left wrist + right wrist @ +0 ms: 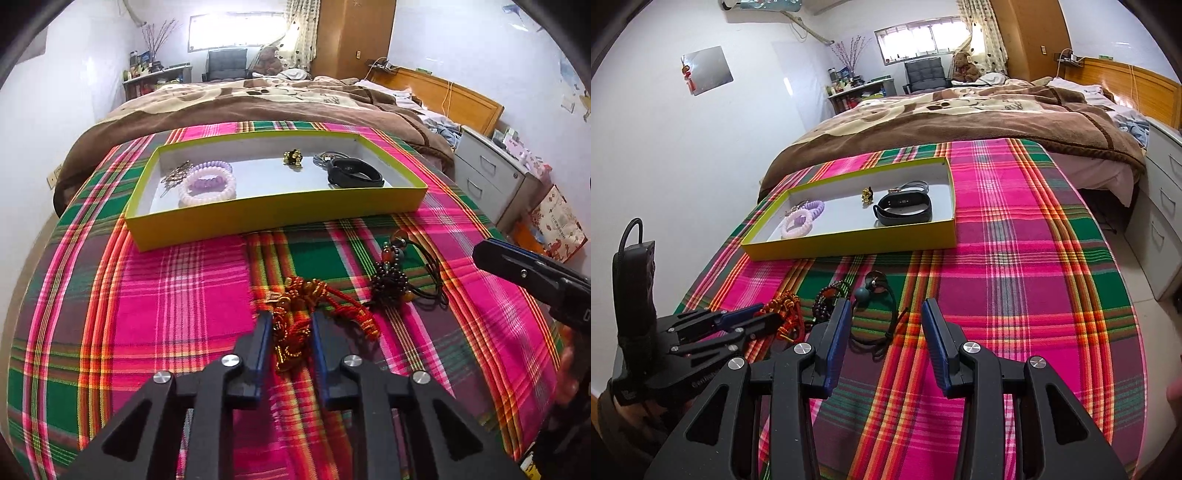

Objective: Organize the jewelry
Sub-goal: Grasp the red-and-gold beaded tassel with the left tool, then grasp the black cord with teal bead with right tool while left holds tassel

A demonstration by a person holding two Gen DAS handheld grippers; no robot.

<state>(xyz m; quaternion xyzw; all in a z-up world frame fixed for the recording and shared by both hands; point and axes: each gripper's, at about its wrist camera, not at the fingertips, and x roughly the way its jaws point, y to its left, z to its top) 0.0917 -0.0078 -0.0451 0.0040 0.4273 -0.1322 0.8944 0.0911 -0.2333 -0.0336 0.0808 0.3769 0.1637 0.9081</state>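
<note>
Your left gripper [290,325] has its jaws clenched on the red and gold tassel charm [295,314], which lies on the plaid cloth [166,295] nearest you. Part of the charm spills out past the jaw tips toward the far side.

Your right gripper [884,314] hangs over the cloth with jaws released, nothing between them. Just beside its left jaw lies the dark bead bracelet [827,299] with its black cord [882,332], touching the charm's right end.

Farther out sits the yellow tray [258,216], flat on the cloth. Inside, at its left end: two purple bead bracelets [208,184] and some thin metal pieces, too small to tell what. Middle: a small gold ornament [293,157]. Right end: a black wristband [354,173] and a grey cord behind it.

Beyond the cloth, the bed with the brown blanket [258,103].
</note>
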